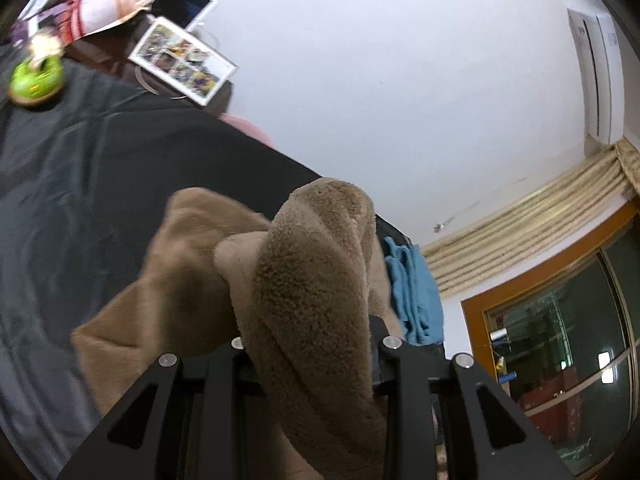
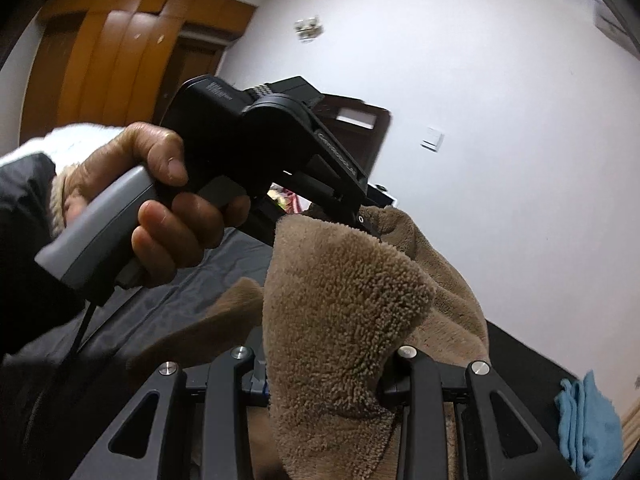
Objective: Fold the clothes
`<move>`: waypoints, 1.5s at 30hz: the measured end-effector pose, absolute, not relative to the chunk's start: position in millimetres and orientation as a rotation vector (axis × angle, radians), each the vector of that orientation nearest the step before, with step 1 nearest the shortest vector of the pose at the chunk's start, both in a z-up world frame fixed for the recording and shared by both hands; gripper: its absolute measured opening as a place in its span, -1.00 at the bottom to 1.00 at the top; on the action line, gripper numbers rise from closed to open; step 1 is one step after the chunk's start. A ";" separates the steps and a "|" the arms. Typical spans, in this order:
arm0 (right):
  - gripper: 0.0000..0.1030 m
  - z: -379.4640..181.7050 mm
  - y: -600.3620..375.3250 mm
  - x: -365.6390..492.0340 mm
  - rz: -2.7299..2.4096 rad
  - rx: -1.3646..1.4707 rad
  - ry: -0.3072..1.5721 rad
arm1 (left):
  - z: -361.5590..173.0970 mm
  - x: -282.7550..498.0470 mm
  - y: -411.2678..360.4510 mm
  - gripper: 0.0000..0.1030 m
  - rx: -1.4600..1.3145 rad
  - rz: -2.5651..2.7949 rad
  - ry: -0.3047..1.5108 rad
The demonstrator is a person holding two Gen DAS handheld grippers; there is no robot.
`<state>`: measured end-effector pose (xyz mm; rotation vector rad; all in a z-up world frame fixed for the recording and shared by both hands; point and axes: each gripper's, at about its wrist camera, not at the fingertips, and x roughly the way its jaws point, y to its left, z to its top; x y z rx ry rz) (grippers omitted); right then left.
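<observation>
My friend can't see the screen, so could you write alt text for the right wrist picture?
A brown fleece garment is pinched in the right hand-held gripper and raised above a dark bed cover. Opposite, a person's hand grips the left hand-held gripper, which clamps the same garment. White wall and a wooden wardrobe sit behind.

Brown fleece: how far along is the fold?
Nothing looks folded yet. In hand: the brown fleece is lifted off the dark bedspread, pinched by both the left tongs and the right tongs. Left: the fold itself, laying it flat, then the blue garment, lying crumpled.
</observation>
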<state>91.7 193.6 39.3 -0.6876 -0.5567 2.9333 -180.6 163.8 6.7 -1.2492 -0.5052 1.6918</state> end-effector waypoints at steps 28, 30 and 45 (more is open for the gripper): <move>0.48 10.8 166.5 54.8 3.270 -0.975 -0.446 | -66.2 -190.2 95.8 0.23 -1.359 1.770 -0.632; 0.48 15.0 174.7 66.9 3.314 -0.974 -0.407 | -58.0 -184.1 88.1 0.36 -1.363 1.831 -0.606; 0.48 38.5 260.4 166.6 3.170 -0.815 -0.114 | 43.1 -72.1 130.0 0.53 -1.034 1.858 -0.279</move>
